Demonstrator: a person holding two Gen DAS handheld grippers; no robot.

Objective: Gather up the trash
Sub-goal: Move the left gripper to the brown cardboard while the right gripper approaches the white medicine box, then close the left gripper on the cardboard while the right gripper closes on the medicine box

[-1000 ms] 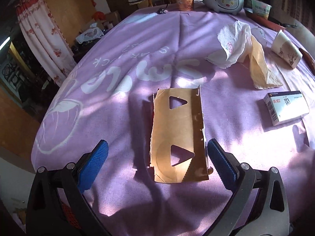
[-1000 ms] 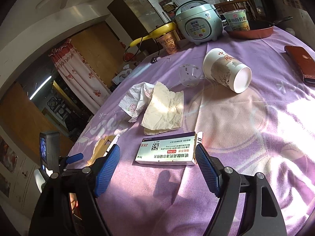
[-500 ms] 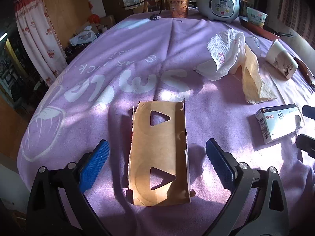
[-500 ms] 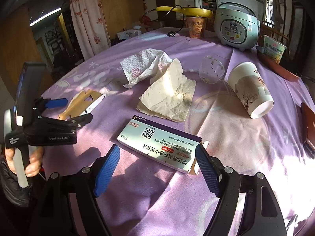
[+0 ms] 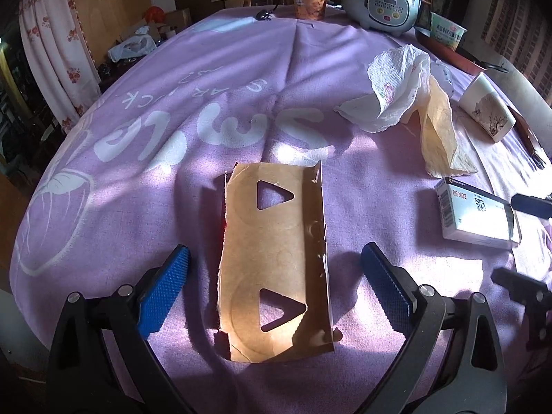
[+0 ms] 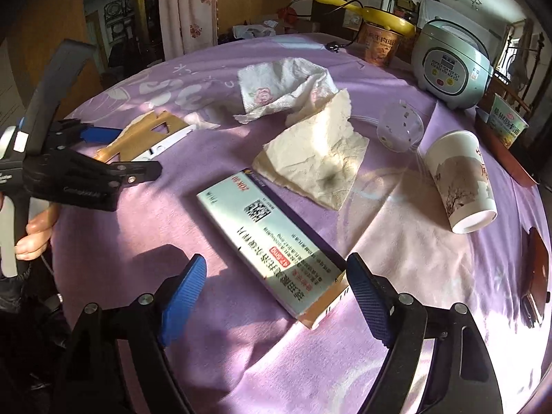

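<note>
A torn brown cardboard piece (image 5: 276, 258) with two triangular holes lies flat on the purple tablecloth (image 5: 172, 110). My left gripper (image 5: 276, 293) is open, its blue pads either side of the cardboard's near half, just above the cloth. A white medicine box (image 6: 272, 241) lies on the cloth; my right gripper (image 6: 276, 296) is open around its near end. The box also shows in the left wrist view (image 5: 476, 214). A white printed napkin (image 6: 283, 86), a crumpled cream tissue (image 6: 317, 155) and a tipped paper cup (image 6: 459, 183) lie further back.
A clear plastic cup (image 6: 400, 127) lies beside the paper cup. A rice cooker (image 6: 452, 65), instant noodle cups (image 5: 310, 0) and a red pan (image 5: 452, 55) stand at the far edge. A dark red wallet (image 6: 534, 276) lies at the right. The table's near edge is close.
Both grippers have come lower and closer. The left now straddles the cardboard, and the right has swung round and straddles the end of the medicine box. Nothing has been taken hold of.
</note>
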